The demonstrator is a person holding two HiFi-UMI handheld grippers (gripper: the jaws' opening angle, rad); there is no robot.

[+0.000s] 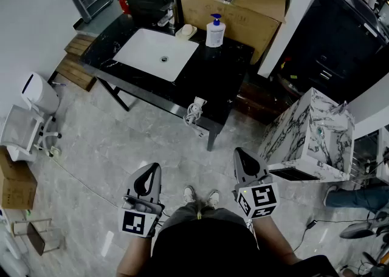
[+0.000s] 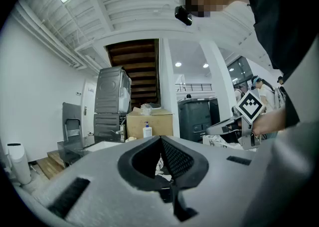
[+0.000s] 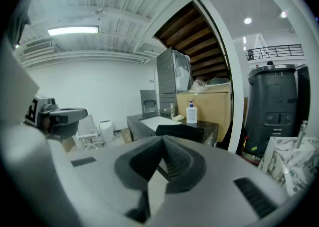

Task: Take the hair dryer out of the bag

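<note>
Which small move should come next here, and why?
Probably step toward the black counter: the left hand-held gripper and right hand-held gripper are both shut, empty and well short of the black bag on it.

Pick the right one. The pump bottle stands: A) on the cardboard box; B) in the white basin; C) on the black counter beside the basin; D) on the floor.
C: the pump bottle stands on the black counter, beside the white basin.
</note>
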